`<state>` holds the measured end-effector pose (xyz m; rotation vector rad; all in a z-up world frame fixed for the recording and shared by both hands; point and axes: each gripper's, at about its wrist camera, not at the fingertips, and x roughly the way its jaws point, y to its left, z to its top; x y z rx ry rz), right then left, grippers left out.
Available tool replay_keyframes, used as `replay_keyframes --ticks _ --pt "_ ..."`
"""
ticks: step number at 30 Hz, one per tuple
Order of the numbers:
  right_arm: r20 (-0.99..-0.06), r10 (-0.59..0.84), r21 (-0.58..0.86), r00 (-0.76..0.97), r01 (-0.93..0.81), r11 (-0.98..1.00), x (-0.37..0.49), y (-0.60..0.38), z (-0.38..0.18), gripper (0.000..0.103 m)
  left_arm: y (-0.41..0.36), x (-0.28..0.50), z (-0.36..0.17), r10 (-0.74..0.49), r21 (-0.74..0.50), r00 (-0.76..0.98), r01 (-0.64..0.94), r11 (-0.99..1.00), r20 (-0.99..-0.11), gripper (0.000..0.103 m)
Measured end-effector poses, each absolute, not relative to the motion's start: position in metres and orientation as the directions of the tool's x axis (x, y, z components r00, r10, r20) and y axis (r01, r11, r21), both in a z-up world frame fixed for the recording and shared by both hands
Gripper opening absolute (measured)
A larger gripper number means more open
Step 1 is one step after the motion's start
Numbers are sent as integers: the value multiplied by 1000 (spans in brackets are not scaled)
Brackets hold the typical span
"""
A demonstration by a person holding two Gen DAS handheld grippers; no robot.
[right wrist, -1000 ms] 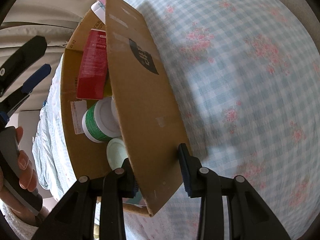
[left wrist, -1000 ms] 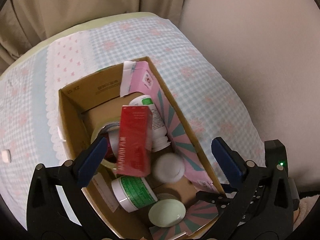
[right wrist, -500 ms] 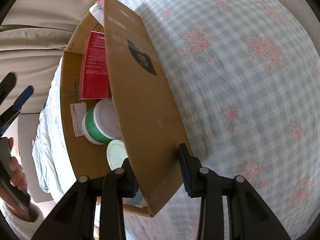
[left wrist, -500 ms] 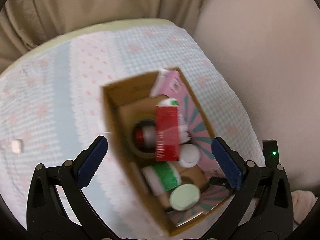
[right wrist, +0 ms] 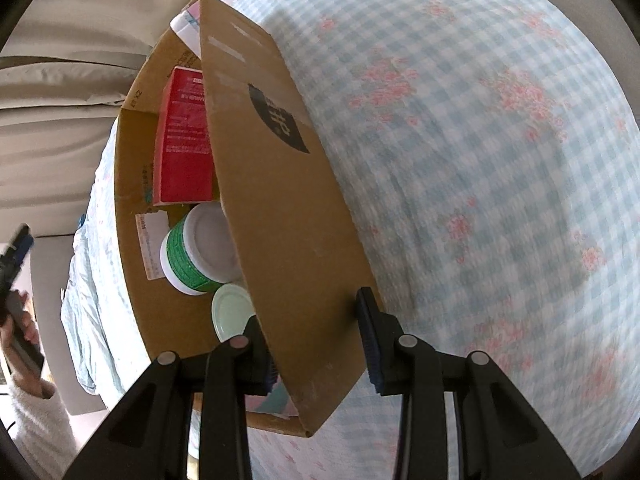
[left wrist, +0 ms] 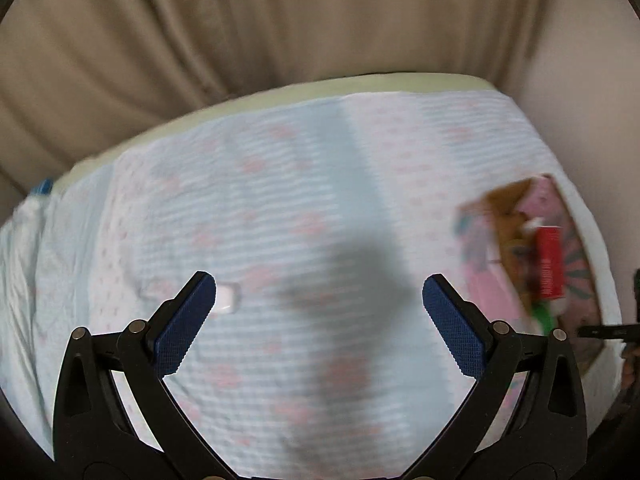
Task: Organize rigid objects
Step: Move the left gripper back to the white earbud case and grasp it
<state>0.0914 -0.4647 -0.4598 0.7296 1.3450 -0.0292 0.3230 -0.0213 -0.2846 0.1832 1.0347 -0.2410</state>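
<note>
My right tongs (right wrist: 316, 344) pinch the cardboard box (right wrist: 280, 216) wall, left tongs (left wrist: 320, 320) wide and empty, box at 3 o'clock.

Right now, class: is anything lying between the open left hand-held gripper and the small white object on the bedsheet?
Nothing visible. The left hand-held gripper is open and empty above bare bedsheet; the small white object lies beside its left fingertip.

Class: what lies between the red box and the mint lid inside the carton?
In the right wrist view, a green-labelled white jar lies on its side between the red box and the mint lid.
</note>
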Motion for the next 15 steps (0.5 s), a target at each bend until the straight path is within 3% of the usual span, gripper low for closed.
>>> replay_keyframes --ticks 8,15 --pt "-896 363 442 257 428 789 99 -461 -460 31 85 356 -388 -73 12 502 165 986 -862 103" --pt "-891 354 451 286 457 767 98 -460 -461 31 109 367 -479 -103 -21 523 161 987 -846 100"
